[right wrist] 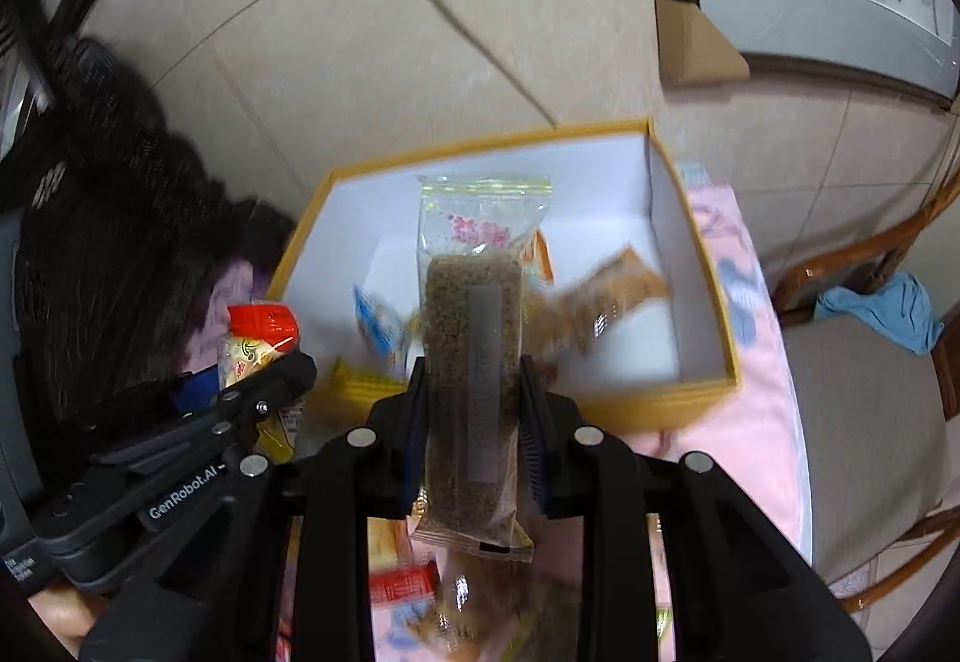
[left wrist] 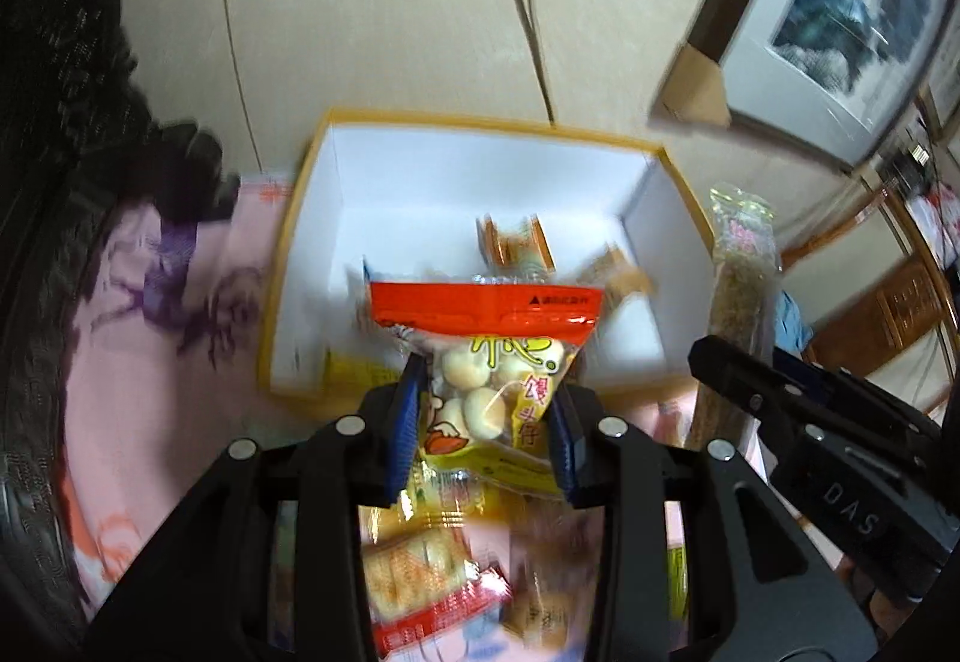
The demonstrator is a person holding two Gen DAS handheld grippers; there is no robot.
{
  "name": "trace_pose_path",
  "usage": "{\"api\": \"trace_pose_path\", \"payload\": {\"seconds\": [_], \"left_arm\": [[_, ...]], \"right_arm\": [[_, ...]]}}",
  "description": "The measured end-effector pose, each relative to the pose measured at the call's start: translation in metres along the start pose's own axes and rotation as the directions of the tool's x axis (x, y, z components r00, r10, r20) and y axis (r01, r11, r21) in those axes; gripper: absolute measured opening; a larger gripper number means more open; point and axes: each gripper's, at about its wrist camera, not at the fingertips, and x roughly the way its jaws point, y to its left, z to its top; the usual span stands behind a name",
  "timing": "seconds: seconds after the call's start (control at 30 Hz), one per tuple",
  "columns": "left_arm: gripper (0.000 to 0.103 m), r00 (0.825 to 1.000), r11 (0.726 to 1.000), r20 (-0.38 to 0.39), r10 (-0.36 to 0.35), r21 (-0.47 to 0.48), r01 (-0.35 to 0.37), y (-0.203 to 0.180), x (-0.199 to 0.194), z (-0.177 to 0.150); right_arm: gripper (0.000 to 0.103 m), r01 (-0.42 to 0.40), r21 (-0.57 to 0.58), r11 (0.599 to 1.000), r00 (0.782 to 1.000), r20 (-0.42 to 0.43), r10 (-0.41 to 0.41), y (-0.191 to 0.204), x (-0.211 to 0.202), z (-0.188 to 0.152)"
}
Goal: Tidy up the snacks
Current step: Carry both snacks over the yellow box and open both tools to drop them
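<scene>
The left tool (left wrist: 483, 404) is clamping a snack bag (left wrist: 492, 356) between its blue pads: a red sealed top, yellow print, and round pale buns showing through a clear window. It is hanging above the near edge of the yellow-rimmed white box (left wrist: 480, 164). The right tool (right wrist: 471, 410) is gripping a long clear packet (right wrist: 474, 338) holding a brown grainy bar, with a yellow-green seal at its far end, over the same box (right wrist: 690, 266). A few wrapped snacks (right wrist: 606, 296) are lying inside the box.

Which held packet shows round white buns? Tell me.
The red-topped packet in the left gripper; the right gripper's packet holds a brown bar.
</scene>
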Motion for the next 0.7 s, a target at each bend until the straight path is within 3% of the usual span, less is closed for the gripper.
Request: {"api": "trace_pose_path", "payload": {"seconds": [0.1, 0.17, 0.2, 0.23, 0.27, 0.3, 0.33, 0.47, 0.57, 0.7], "left_arm": [[0.038, 1.0, 1.0, 0.001, 0.015, -0.027, -0.015, 0.007, 0.011, 0.032], [0.061, 1.0, 0.998, 0.013, 0.028, -0.051, -0.028, 0.012, 0.015, 0.051], [0.088, 0.999, 0.998, 0.019, 0.042, -0.057, -0.041, 0.015, 0.015, 0.057], [0.094, 0.997, 0.996, 0.033, 0.064, -0.062, -0.061, 0.017, 0.013, 0.064], [0.094, 0.996, 0.995, 0.05, 0.071, -0.066, -0.068, 0.02, 0.01, 0.068], [0.094, 0.996, 0.995, 0.055, 0.069, -0.07, -0.065, 0.023, 0.007, 0.069], [0.095, 0.997, 0.995, 0.052, 0.06, -0.082, -0.056, 0.027, 0.004, 0.07], [0.095, 0.998, 0.993, 0.037, 0.04, -0.11, -0.036, 0.038, -0.016, 0.047], [0.095, 0.999, 0.993, 0.032, 0.017, -0.121, -0.013, 0.045, -0.031, 0.0], [0.095, 1.0, 0.991, -0.012, -0.005, -0.137, 0.003, 0.053, -0.037, -0.072]], "right_arm": [[0.028, 0.015, -0.005, 1.0, 1.0, 0.012, -0.014, 0.003, 0.011, 0.03], [0.03, 0.012, -0.003, 1.0, 1.0, 0.02, -0.012, 0.003, 0.015, 0.042], [0.032, 0.014, -0.004, 1.0, 1.0, 0.019, -0.014, 0.003, 0.018, 0.049], [0.037, 0.018, -0.004, 1.0, 1.0, 0.019, -0.018, 0.003, 0.019, 0.053], [0.043, 0.023, 0.0, 1.0, 0.999, 0.025, -0.023, 0.001, 0.019, 0.057], [0.055, 0.031, 0.002, 1.0, 0.999, 0.029, -0.031, -0.001, 0.02, 0.059], [0.059, 0.046, 0.01, 0.999, 0.998, 0.043, -0.046, -0.005, 0.017, 0.059], [0.059, 0.003, 0.012, 1.0, 0.999, 0.039, -0.003, -0.015, 0.005, 0.045], [0.06, -0.026, -0.031, 0.999, 1.0, 0.0, 0.026, -0.02, -0.006, -0.001], [0.06, -0.04, -0.048, 0.998, 0.986, -0.163, 0.032, -0.029, 0.006, -0.085]]}}
